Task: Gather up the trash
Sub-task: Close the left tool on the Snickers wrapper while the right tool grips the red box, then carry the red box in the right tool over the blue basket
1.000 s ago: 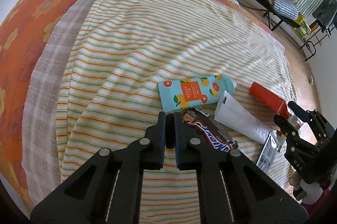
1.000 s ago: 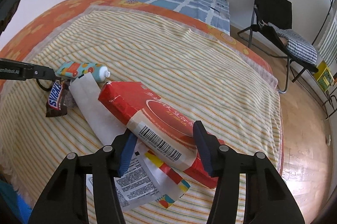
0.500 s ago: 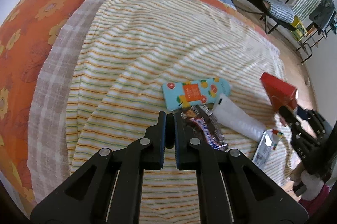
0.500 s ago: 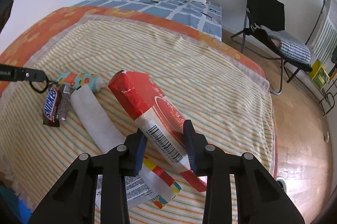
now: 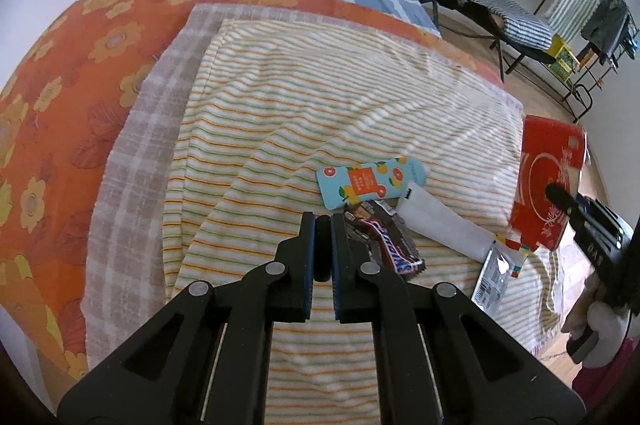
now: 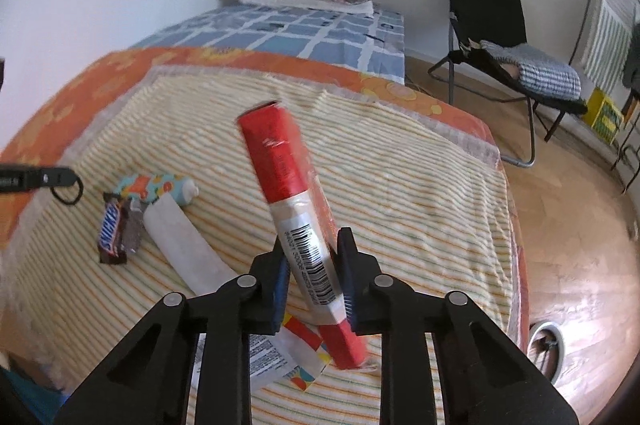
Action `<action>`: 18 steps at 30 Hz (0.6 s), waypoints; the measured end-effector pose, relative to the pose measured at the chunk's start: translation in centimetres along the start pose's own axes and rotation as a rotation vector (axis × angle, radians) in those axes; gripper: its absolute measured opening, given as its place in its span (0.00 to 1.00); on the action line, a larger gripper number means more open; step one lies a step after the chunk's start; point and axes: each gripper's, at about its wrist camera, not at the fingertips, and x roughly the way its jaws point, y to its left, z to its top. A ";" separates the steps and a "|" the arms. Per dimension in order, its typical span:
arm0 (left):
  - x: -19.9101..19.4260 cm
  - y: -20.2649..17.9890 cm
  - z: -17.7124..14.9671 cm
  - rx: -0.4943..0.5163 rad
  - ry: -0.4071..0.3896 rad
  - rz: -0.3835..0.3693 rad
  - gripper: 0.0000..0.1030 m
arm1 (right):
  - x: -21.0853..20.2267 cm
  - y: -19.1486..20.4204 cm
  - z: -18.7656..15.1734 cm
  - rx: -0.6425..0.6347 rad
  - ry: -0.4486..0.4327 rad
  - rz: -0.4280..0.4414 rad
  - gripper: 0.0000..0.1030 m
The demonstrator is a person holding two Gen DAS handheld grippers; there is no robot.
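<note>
Only the right wrist view shows the barcode on the red box (image 6: 308, 225), clamped in the right gripper (image 6: 314, 257) as its jaws closed (its lower end hidden); the left gripper (image 5: 323, 245) is clenched, empty.

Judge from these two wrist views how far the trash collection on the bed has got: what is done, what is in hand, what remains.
Done: nothing visibly binned; no bin is in view. In hand: the right gripper, whose jaws have just been closing, grips the red box tilted above the striped blanket. The left gripper is shut and empty. Left: the Snickers wrapper, white tube, citrus-print tube and printed sachet.
</note>
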 end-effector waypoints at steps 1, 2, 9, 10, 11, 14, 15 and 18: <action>-0.3 -0.1 -0.1 0.004 -0.004 -0.002 0.05 | -0.3 -0.3 0.1 0.022 -0.006 0.005 0.17; -0.7 -0.2 -0.3 0.008 -0.007 -0.008 0.05 | -0.5 -0.6 0.1 0.043 -0.011 0.014 0.14; -2.7 -1.3 -1.2 0.043 -0.031 -0.031 0.05 | -2.1 -2.8 0.3 0.191 -0.020 0.094 0.14; -2.9 -1.4 -1.4 0.048 -0.033 -0.032 0.05 | -2.6 -2.8 0.4 0.199 -0.027 0.096 0.14; -3.3 -1.6 -1.7 0.055 -0.035 -0.034 0.05 | -3.0 -2.8 0.5 0.202 -0.031 0.101 0.14; -4.0 -2.1 -2.3 0.067 -0.038 -0.044 0.05 | -4.4 -2.4 0.5 0.206 -0.048 0.116 0.14; -4.3 -2.2 -2.6 0.071 -0.041 -0.048 0.05 | -5.0 -2.3 0.6 0.205 -0.056 0.121 0.14; -5.1 -2.7 -3.5 0.086 -0.044 -0.059 0.05 | -6.4 -1.9 0.5 0.205 -0.062 0.148 0.14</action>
